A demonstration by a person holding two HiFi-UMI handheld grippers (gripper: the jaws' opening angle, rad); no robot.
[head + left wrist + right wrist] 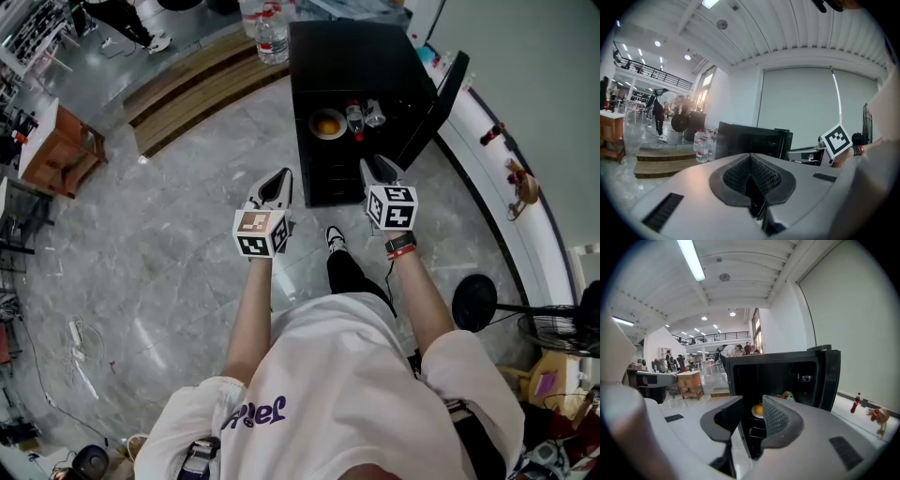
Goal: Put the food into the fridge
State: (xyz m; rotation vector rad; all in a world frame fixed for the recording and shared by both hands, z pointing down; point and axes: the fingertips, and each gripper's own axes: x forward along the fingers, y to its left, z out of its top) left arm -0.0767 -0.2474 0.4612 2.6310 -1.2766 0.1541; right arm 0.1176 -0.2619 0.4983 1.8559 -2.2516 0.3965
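Note:
A small black fridge (pixel 361 66) stands on the floor with its door (pixel 441 98) swung open to the right. On its shelf lie a plate of orange food (pixel 327 124), a small bottle (pixel 354 120) and a wrapped round item (pixel 374 114). My right gripper (pixel 380 169) hovers just in front of the open compartment, open, with nothing between its pads. The right gripper view shows the plate (pixel 758 409) through the gap of that gripper (pixel 753 405). My left gripper (pixel 275 187) hangs to the left of the fridge front, shut and empty; its pads (pixel 751 161) meet.
Water bottles (pixel 267 33) stand beside the fridge's far left corner, next to wooden steps (pixel 187 89). A wooden table (pixel 56 145) is far left. A white ledge along the right wall carries a red bottle (pixel 491 134) and a toy (pixel 523 186). A fan (pixel 562 323) stands near right.

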